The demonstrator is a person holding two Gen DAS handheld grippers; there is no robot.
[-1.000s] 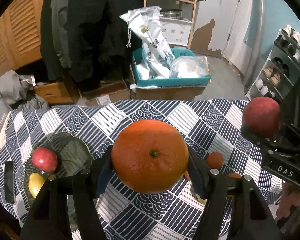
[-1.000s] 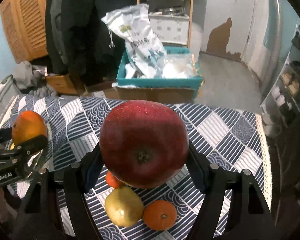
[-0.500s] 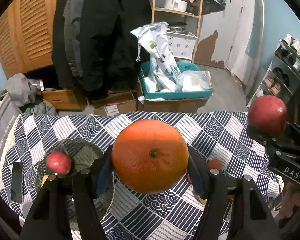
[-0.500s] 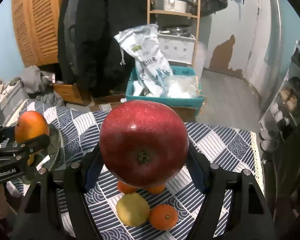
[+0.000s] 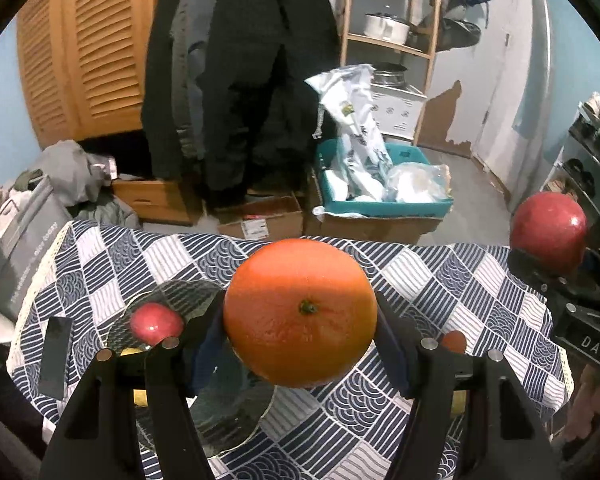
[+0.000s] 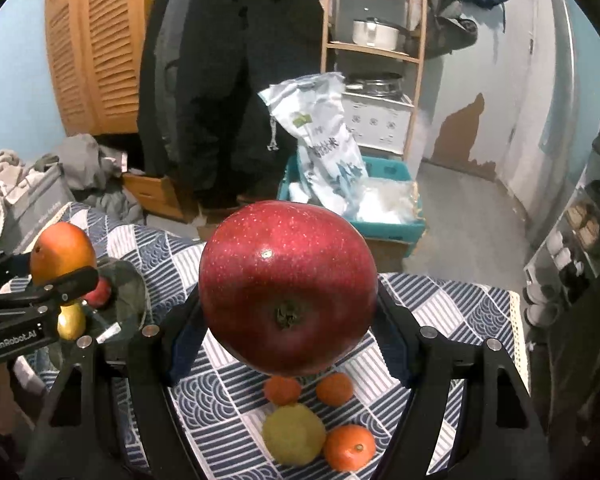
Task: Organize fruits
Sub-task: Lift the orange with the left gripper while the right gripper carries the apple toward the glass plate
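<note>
My left gripper (image 5: 300, 320) is shut on a large orange (image 5: 300, 312), held in the air above the patterned tablecloth (image 5: 440, 280). Below and to its left lies a glass plate (image 5: 228, 412) with a small red apple (image 5: 156, 322) and a yellow fruit half hidden by the finger. My right gripper (image 6: 288, 300) is shut on a big red apple (image 6: 288, 292), also raised over the table. Under it lie a yellow pear (image 6: 294, 434) and three small tangerines (image 6: 350, 446). Each gripper shows at the edge of the other's view: the apple (image 5: 550, 234) at right, the orange (image 6: 62, 252) at left.
Beyond the table's far edge stand cardboard boxes (image 5: 260, 220), a teal crate (image 5: 384, 200) with white bags, hanging dark coats (image 5: 240, 80), a wooden shelf (image 5: 388, 40) and a louvred cabinet (image 5: 84, 60). A grey bag (image 5: 28, 248) leans at the table's left. A dark flat object (image 5: 54, 360) lies on the cloth.
Both grippers have risen with their fruit still held, so the table looks smaller and more of the room shows. The plate and loose fruit have not moved.
</note>
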